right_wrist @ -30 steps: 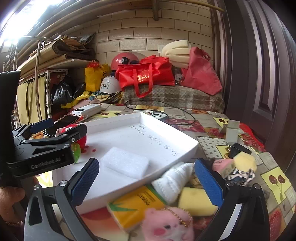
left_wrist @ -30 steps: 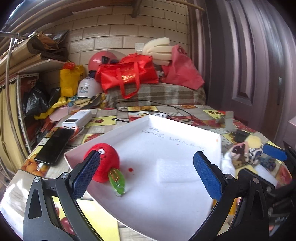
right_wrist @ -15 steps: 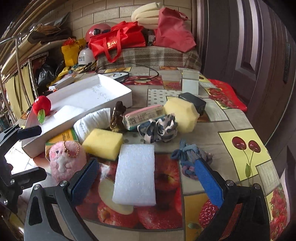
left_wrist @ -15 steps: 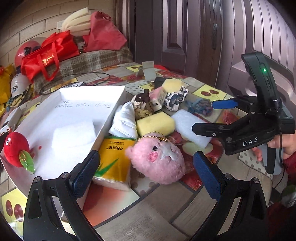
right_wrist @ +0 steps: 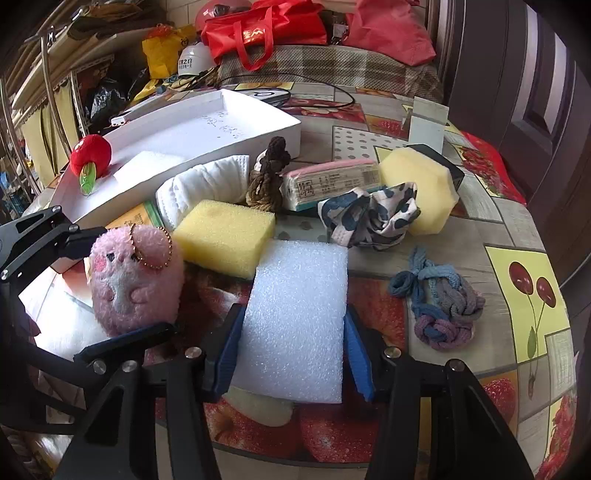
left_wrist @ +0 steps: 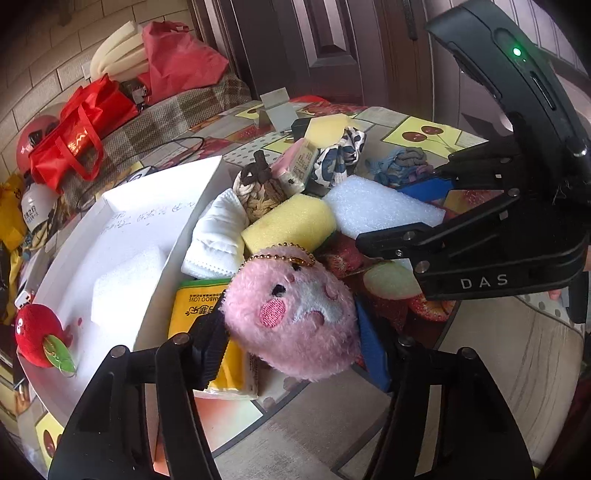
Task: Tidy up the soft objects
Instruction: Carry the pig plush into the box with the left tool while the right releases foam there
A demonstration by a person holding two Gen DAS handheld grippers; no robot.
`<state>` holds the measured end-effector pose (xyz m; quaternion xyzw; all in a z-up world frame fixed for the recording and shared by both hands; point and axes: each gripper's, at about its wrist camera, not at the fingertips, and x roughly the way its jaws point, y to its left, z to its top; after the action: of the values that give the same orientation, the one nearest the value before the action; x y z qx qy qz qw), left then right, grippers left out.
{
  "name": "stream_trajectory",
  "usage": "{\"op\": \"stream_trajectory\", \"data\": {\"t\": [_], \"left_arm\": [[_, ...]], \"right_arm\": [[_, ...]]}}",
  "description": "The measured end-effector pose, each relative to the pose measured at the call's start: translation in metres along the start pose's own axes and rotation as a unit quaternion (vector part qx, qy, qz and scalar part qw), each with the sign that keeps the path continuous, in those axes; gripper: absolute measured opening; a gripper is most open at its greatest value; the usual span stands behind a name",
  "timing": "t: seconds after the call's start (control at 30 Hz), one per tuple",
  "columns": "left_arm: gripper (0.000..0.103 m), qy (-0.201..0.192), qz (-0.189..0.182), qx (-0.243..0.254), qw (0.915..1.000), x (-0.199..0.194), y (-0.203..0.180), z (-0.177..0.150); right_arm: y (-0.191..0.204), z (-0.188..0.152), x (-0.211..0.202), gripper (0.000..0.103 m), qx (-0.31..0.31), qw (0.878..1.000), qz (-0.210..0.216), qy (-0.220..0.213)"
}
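My left gripper (left_wrist: pixel 291 343) is shut on the pink plush toy (left_wrist: pixel 295 314), which rests at the table's near edge on a yellow tissue pack (left_wrist: pixel 195 314). My right gripper (right_wrist: pixel 291 349) is shut on the white foam pad (right_wrist: pixel 299 317) lying flat on the table. The plush also shows in the right wrist view (right_wrist: pixel 135 277), with the left gripper's fingers around it. The white tray (left_wrist: pixel 122 221) holds a red apple plush (left_wrist: pixel 37 334) and a white foam block (left_wrist: pixel 123 291). A yellow sponge (right_wrist: pixel 225 236) lies between plush and pad.
Beside the tray lie a white folded cloth (right_wrist: pixel 203 184), a brown knotted rope (right_wrist: pixel 267 177), a pink tissue pack (right_wrist: pixel 332 184), a spotted cloth (right_wrist: pixel 369 218), a yellow hexagonal sponge (right_wrist: pixel 421 195) and a blue-purple braided rope (right_wrist: pixel 439 299). Red bags (right_wrist: pixel 266 29) and helmets crowd the back.
Both grippers have moved down and forward and closed. The left one now grips the pink plush. The right one now grips the white foam pad. Both were open half a second ago.
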<state>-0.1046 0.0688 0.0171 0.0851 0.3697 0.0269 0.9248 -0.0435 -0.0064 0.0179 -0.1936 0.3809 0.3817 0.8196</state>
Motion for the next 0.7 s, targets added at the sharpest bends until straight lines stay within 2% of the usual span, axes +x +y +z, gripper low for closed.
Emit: {"op": "stream_trajectory", "data": {"t": [0.07,0.13,0.23,0.3,0.37,0.43,0.6,0.7], "left_arm": [[0.061,-0.022,0.000,-0.012,0.9997,-0.009,0.005,-0.001],[0.061,-0.068,-0.006,-0.033,0.9971,-0.028,0.014,-0.005],[0.061,-0.156,0.000,-0.073,0.9850,-0.062,0.030,-0.016],[0.061,-0.191,0.027,-0.092,0.9769,-0.076,0.039,-0.021],[0.061,-0.203,0.062,-0.101,0.9720,-0.083,0.048,-0.025],[0.061,-0.204,0.080,-0.124,0.9677,-0.085,0.062,-0.029],[0.061,-0.193,0.106,-0.178,0.9591,-0.084,0.093,-0.040],[0.062,-0.195,0.118,-0.186,0.9558,-0.083,0.100,-0.044]], "right_arm": [[-0.006,0.000,-0.007,0.052,0.013,1.000,-0.006,-0.019],[-0.012,-0.002,-0.018,0.052,0.033,0.998,-0.016,-0.049],[-0.025,-0.009,-0.044,0.052,0.074,0.989,-0.033,-0.120],[-0.031,-0.015,-0.063,0.052,0.099,0.978,-0.045,-0.181],[-0.030,-0.020,-0.078,0.052,0.099,0.963,-0.072,-0.242],[-0.026,-0.020,-0.083,0.052,0.095,0.954,-0.087,-0.270],[-0.014,-0.010,-0.077,0.052,0.077,0.954,-0.080,-0.279],[-0.007,-0.004,-0.072,0.052,0.068,0.956,-0.076,-0.276]]}}
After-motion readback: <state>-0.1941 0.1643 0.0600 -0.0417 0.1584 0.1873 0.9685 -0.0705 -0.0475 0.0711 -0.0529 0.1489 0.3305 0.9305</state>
